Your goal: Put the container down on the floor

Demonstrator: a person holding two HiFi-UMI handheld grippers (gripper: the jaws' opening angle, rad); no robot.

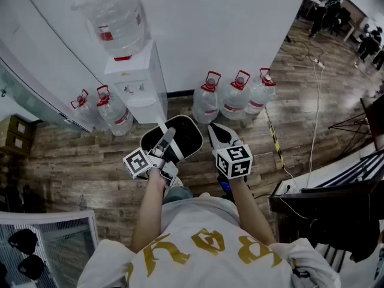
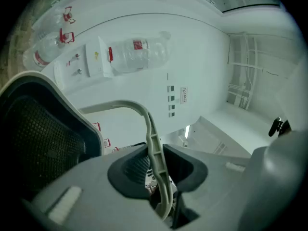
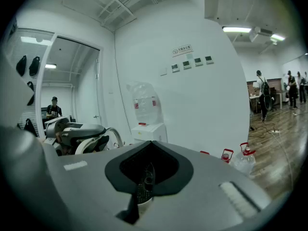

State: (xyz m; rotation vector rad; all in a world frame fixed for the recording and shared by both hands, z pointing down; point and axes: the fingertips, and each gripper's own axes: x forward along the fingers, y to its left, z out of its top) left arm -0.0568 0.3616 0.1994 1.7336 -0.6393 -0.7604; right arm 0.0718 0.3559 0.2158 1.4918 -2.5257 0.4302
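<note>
A black container [image 1: 187, 138] with a white rim hangs above the wooden floor [image 1: 78, 173], in front of the person's body. My left gripper [image 1: 166, 138] is shut on its pale curved handle [image 2: 153, 138], which runs between the jaws in the left gripper view. The container's dark mesh wall [image 2: 38, 138] fills that view's left side. My right gripper [image 1: 219, 134] is just right of the container, apart from it, its jaws together with nothing between them. The right gripper view shows the right gripper [image 3: 143, 179] pointing at the white wall, with the container's handle [image 3: 114, 135] at the left.
A white water dispenser [image 1: 137, 80] with a big bottle [image 1: 117, 20] stands against the wall. Three water jugs [image 1: 235, 96] sit right of it, two jugs [image 1: 105, 110] left. A yellow-black cable [image 1: 275, 140] and a dark stand [image 1: 336, 200] lie right. People [image 1: 329, 2] stand far off.
</note>
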